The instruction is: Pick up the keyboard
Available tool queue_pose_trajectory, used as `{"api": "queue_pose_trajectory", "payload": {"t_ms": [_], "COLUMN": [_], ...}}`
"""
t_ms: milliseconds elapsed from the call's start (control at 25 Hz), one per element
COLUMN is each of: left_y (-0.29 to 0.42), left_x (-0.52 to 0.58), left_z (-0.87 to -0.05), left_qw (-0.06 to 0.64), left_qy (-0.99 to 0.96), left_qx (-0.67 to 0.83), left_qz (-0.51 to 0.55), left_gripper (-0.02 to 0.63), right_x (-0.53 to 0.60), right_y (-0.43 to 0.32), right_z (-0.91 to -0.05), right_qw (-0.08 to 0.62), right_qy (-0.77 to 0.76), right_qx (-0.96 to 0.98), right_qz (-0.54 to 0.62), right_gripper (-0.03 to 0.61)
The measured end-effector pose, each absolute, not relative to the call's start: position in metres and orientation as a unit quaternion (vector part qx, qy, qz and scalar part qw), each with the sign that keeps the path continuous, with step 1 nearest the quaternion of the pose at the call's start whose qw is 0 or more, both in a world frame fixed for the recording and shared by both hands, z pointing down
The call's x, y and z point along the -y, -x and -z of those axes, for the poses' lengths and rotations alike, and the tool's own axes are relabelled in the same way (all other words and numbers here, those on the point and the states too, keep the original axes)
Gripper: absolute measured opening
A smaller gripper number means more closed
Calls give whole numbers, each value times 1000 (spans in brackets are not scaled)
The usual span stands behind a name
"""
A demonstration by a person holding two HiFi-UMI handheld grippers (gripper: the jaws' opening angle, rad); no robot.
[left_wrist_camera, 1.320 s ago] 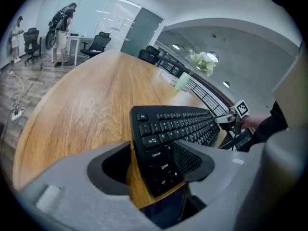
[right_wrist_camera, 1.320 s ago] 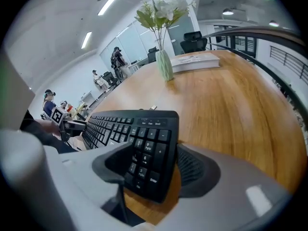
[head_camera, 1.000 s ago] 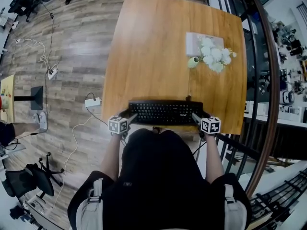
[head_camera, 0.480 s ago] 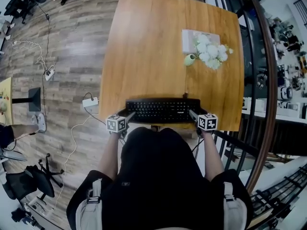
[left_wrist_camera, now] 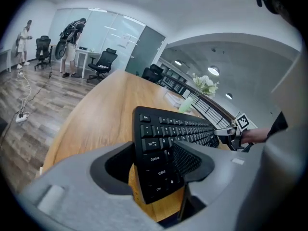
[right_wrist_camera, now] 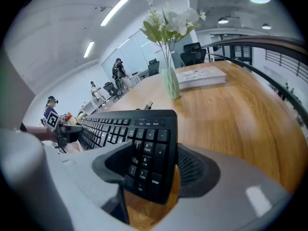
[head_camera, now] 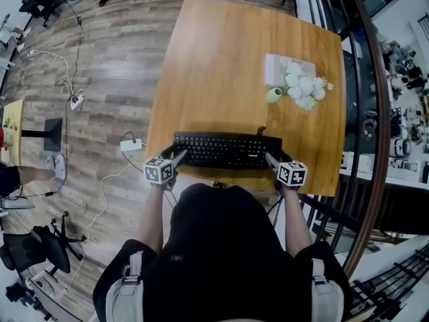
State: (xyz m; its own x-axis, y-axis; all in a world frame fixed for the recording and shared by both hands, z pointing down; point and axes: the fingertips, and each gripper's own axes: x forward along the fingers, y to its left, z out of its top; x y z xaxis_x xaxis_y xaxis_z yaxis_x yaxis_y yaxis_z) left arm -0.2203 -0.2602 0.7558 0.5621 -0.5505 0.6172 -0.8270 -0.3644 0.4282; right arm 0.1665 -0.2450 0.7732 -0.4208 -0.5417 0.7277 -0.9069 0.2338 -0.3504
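A black keyboard (head_camera: 228, 150) lies crosswise over the near part of the wooden table (head_camera: 221, 66). My left gripper (head_camera: 177, 158) is shut on its left end, and the jaws pinch the Caps and Shift corner of the keyboard (left_wrist_camera: 168, 134). My right gripper (head_camera: 270, 159) is shut on the right end, clamped over the number pad of the keyboard (right_wrist_camera: 130, 129). In both gripper views the keyboard looks tilted and a little above the wood. The right gripper (left_wrist_camera: 226, 133) shows at the far end in the left gripper view, and the left gripper (right_wrist_camera: 60, 129) likewise in the right gripper view.
A green vase of white flowers (head_camera: 298, 86) stands beside a white book (head_camera: 278, 64) at the table's far right. A cable stub (head_camera: 261, 131) leaves the keyboard's back edge. A power strip (head_camera: 131, 144) lies on the floor at left; a railing (head_camera: 375, 146) runs along the right.
The keyboard, held at both ends, now sits slightly farther from the table's near edge than a second ago. Both grippers moved with it.
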Motion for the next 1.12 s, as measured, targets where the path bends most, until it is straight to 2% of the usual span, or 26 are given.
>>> {"api": "queue_pose_trajectory", "payload": {"t_ms": [480,1120], "left_y": [254,253], "left_x": [309,328], "left_z": [-675,-600], "left_qw": [303,233], "left_qy": [-826,-852], "left_qx": [461,465], "left_qz": [-117,-63], "left_gripper": [265,265], "right_x": [304,313], "right_y": [-135,-135], "right_z": [-675,-594], "right_qw": [188,150], "right_qy": [-496,-521], "right_qx": [796,811], "right_qz": [-293,-222], "right_gripper": [287,287]}}
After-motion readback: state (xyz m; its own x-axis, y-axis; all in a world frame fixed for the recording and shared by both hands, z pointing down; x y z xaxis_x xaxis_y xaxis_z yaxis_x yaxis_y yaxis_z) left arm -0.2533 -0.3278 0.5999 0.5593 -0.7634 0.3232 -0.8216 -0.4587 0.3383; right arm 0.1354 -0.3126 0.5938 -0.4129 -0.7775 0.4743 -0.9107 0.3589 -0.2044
